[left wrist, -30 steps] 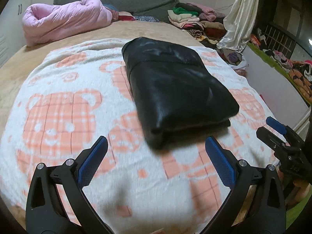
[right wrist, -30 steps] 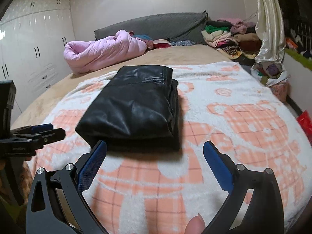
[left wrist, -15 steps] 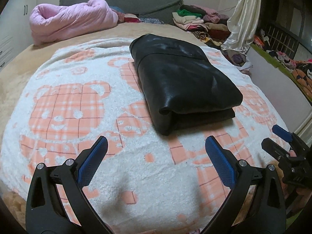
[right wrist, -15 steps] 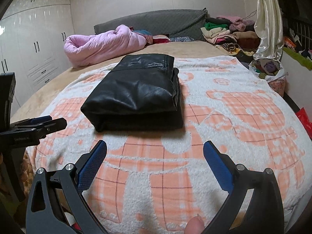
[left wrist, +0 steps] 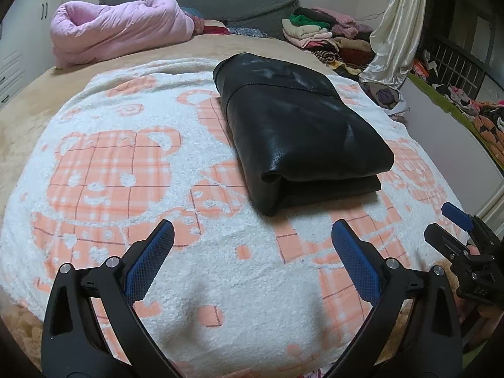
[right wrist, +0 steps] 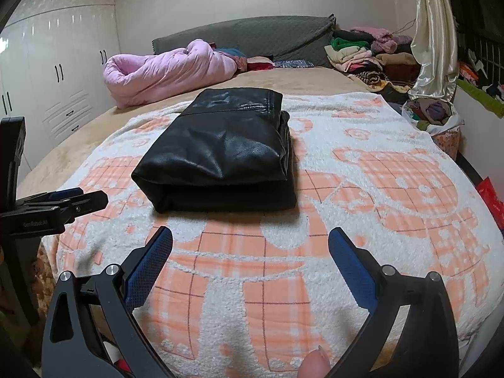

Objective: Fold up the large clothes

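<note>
Black leather garment [left wrist: 299, 129] folded on bear blanket [left wrist: 126, 170], left gripper [left wrist: 252, 253] and right gripper [right wrist: 250, 252] fingers spread, empty

A lived-in bedroom in a home.

A wide bed [right wrist: 321, 77] fills the room, with a grey padded headboard [right wrist: 252, 36] against the far wall and a white fleece blanket [right wrist: 362, 170] printed with orange checked bears spread over its tan cover. A rolled pink quilt [right wrist: 163, 74] lies near the headboard, and stacks of folded clothes [right wrist: 368, 55] sit at the bed's far corner beside a cream satin curtain [right wrist: 436, 31]. Tall white wardrobe doors [right wrist: 56, 72] with dark handles line one wall. More loose clothes [left wrist: 472, 110] are heaped along the other side of the room, past the curtain.
</note>
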